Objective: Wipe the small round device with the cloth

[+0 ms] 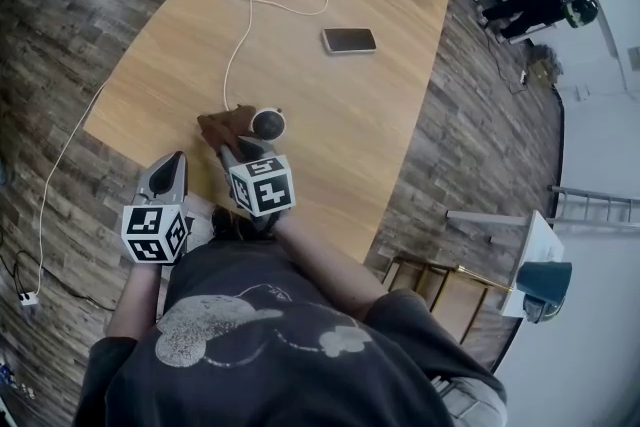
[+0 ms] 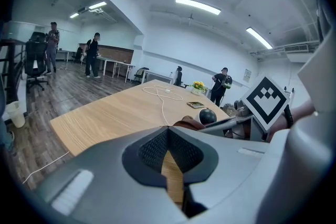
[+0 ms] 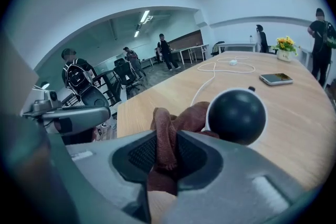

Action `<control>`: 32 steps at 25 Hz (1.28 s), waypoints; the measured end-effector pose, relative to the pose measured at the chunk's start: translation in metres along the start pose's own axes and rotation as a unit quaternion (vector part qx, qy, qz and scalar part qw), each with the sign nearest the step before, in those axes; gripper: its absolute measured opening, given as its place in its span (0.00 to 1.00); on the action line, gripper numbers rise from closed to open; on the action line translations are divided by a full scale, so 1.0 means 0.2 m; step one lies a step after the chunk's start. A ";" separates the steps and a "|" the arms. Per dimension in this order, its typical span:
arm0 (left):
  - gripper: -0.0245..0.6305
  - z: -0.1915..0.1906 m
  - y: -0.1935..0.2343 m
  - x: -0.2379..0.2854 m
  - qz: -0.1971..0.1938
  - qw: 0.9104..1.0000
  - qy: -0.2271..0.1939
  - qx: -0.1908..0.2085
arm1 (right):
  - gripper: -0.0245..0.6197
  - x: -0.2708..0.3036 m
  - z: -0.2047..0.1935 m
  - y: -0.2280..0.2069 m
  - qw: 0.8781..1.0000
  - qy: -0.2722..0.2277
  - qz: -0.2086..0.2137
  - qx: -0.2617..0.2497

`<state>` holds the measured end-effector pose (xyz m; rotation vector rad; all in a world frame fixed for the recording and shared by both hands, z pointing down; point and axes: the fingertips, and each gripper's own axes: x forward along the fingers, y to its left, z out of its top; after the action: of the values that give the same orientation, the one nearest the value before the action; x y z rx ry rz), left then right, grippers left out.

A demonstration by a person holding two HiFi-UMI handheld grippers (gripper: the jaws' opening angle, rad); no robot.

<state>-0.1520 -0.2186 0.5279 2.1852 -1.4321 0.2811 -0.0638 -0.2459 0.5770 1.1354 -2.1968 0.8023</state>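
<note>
Right claw (image 3: 167, 152) is clamped on a fold of the brown cloth (image 3: 164, 134). Left claw (image 2: 168, 152) is closed on nothing and hangs off the near edge of the tabletop (image 1: 330, 105), so nothing steadies the device.

The device (image 3: 236, 115) sits near that edge, just ahead of my right claw, with the bunched cloth against its left side.

Risks:
- A sideways wipe could shove the unheld ball along the tabletop or tip it off its white base.
- The white cable (image 1: 240, 25) could drag or snag.
- The grip is only on a fold, so the cloth may pull free.

The device is round, so it has no real long axis. It's upright with the dark dome on top, and I can't tell which way it faces. The cable runs away from it toward the far end.
</note>
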 end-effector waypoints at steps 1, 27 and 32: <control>0.07 0.00 0.00 0.00 -0.002 1.000 0.002 0.000 | 0.16 0.01 -0.02 0.00 1.000 0.005 0.001 0.007; 0.07 -0.07 -0.34 -0.16 -0.001 0.999 -0.025 0.032 | 0.16 -0.57 -0.25 0.00 0.995 -0.087 0.041 -0.006; 0.07 -0.16 -0.51 -0.34 0.016 0.998 -0.045 0.028 | 0.16 -0.85 -0.42 -0.06 0.993 -0.109 0.036 -0.011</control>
<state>-0.0851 -0.1157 0.4941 2.2477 -1.5255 0.2398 0.0484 -0.1024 0.5208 1.1883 -2.4314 0.7090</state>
